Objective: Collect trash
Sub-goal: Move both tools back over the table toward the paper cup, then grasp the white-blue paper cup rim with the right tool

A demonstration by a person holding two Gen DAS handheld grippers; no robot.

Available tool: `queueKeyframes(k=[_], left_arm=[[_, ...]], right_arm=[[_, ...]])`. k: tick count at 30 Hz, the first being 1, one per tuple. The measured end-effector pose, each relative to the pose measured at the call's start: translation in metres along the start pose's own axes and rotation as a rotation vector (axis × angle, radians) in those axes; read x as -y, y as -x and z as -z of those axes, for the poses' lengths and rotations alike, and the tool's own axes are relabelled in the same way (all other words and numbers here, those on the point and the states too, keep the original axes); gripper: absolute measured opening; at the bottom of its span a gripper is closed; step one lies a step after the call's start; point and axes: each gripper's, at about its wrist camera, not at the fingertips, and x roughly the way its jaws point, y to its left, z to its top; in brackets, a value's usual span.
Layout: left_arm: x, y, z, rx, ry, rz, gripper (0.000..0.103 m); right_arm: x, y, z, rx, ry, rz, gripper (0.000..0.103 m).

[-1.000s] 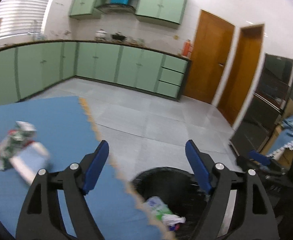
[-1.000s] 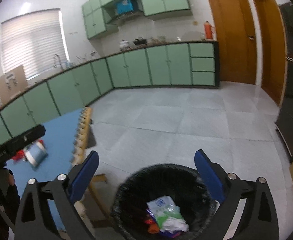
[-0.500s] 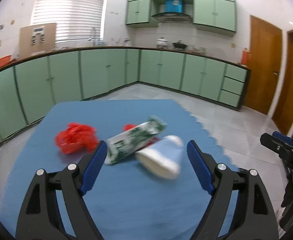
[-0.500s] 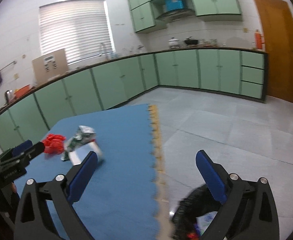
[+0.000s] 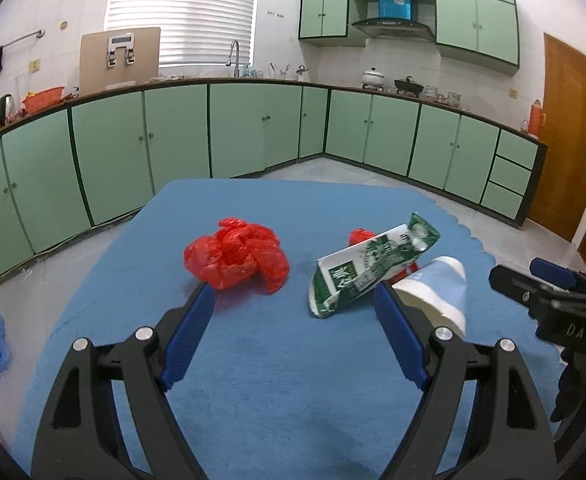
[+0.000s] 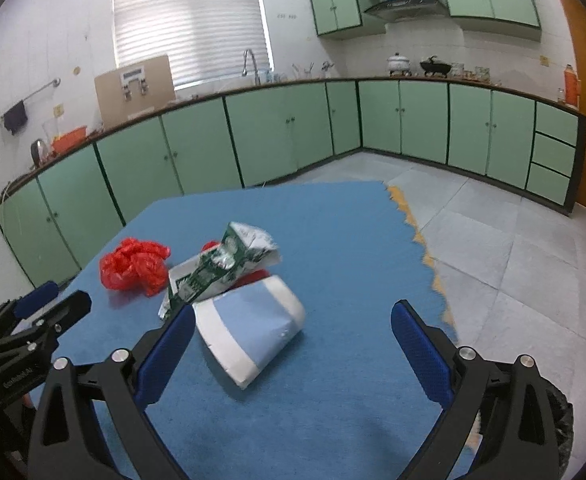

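Both grippers swung from bin to trash-strewn blue mat (image 5: 293, 380).

This is a home kitchen. Mint-green base cabinets (image 5: 253, 132) run along two walls under a dark countertop (image 5: 413, 94), with matching wall cupboards (image 5: 473, 8) and a range hood (image 5: 393, 28) at upper right. A sink tap (image 5: 235, 52) stands before the blinded window (image 5: 181, 8); pots (image 5: 373, 77) sit on the counter, and the floor is grey tile (image 6: 513, 248).
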Motion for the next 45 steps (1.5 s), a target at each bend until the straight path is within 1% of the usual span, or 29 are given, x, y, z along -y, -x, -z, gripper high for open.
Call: queueKeyframes(k=[3,7,13,19,21,25,30,32,33,35,37,38,40,42,45], left_arm=[[-0.005,-0.003,0.002,-0.004,0.011,0.000,0.080],[-0.006,-0.006,0.002,-0.008,0.022,0.007,0.080],[-0.005,-0.011,0.002,-0.016,0.029,0.016,0.080],[-0.002,-0.014,0.002,-0.022,0.031,0.022,0.081],[-0.001,-0.015,0.002,-0.025,0.031,0.024,0.081],[0.002,-0.018,0.003,-0.029,0.028,0.026,0.081],[0.007,-0.020,0.004,-0.036,0.027,0.031,0.081],[0.010,-0.021,0.004,-0.040,0.025,0.035,0.081],[0.011,-0.021,0.004,-0.041,0.023,0.037,0.081],[0.014,-0.021,0.003,-0.040,0.018,0.041,0.081],[0.017,-0.021,0.002,-0.040,0.013,0.044,0.081],[0.017,-0.022,0.002,-0.041,0.011,0.046,0.081],[0.020,-0.024,0.001,-0.045,0.010,0.051,0.081],[0.022,-0.026,0.000,-0.047,0.010,0.054,0.081],[0.029,-0.032,-0.003,-0.058,0.006,0.062,0.081]], right_arm=[[-0.009,-0.006,0.004,-0.030,0.036,0.016,0.096],[-0.018,-0.018,0.011,-0.081,0.064,0.016,0.096],[-0.022,-0.036,0.019,-0.149,0.084,0.047,0.092],[-0.015,-0.048,0.022,-0.189,0.063,0.053,0.085],[-0.012,-0.052,0.023,-0.210,0.047,0.048,0.079],[-0.006,-0.049,0.022,-0.203,0.019,0.042,0.070],[0.003,-0.039,0.017,-0.158,0.011,0.065,0.064],[0.006,-0.039,0.016,-0.155,0.008,0.066,0.059],[0.008,-0.039,0.015,-0.154,0.007,0.063,0.052],[0.010,-0.040,0.014,-0.156,0.006,0.056,0.044],[0.012,-0.039,0.013,-0.154,0.005,0.041,0.030],[0.013,-0.039,0.011,-0.153,0.007,0.035,0.026],[0.014,-0.037,0.010,-0.147,0.013,0.025,0.012],[0.015,-0.035,0.008,-0.139,0.017,0.018,0.005],[0.019,-0.030,0.004,-0.116,0.024,0.015,0.004]])
